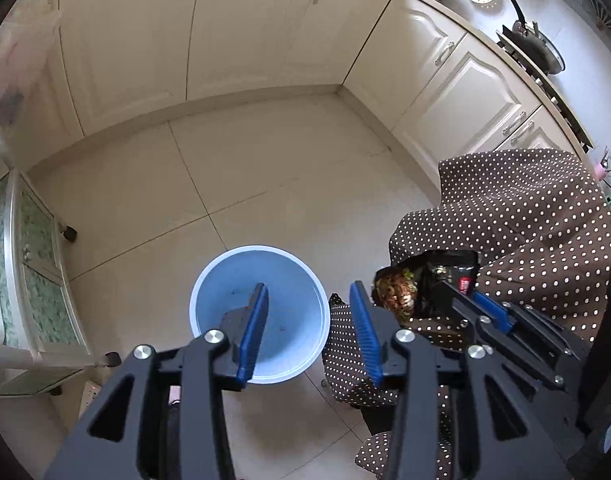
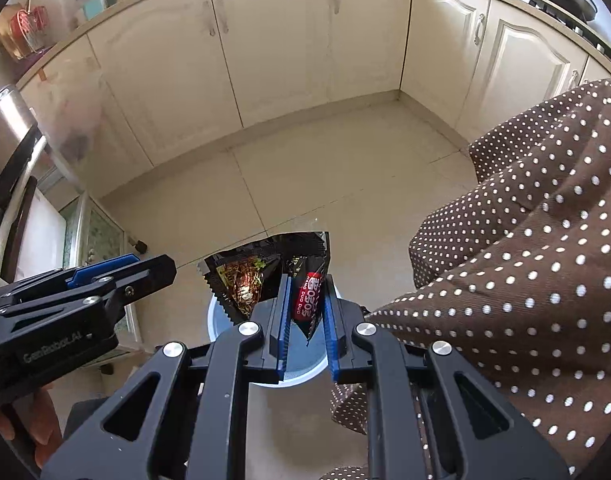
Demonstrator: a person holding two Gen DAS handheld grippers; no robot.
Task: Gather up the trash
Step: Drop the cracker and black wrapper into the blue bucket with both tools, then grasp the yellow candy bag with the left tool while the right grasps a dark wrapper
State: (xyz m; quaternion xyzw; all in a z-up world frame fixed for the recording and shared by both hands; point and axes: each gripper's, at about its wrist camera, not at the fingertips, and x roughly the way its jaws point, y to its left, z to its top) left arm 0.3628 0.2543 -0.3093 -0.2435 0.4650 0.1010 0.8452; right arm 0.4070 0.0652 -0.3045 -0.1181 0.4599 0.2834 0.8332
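A light blue waste bin [image 1: 293,276] stands on the tiled floor. My left gripper [image 1: 309,286] hangs right over it, open, with nothing between its blue pads. To its right, my right gripper [image 1: 449,292] is shut on a crumpled black snack wrapper [image 1: 401,292] with a red label. In the right wrist view the wrapper [image 2: 261,268] sticks out past the right gripper [image 2: 307,280], pinched between the pads, above the bin [image 2: 219,322]. The left gripper [image 2: 155,263] shows at the left edge there, beside the wrapper and apart from it.
A person's brown white-dotted garment [image 1: 525,220] [image 2: 525,240] fills the right side, close to the bin. Cream cabinets [image 1: 265,40] line the back and right walls. A white cabinet with green glass doors [image 1: 37,280] stands at the left. A hand [image 2: 25,428] holds the left gripper.
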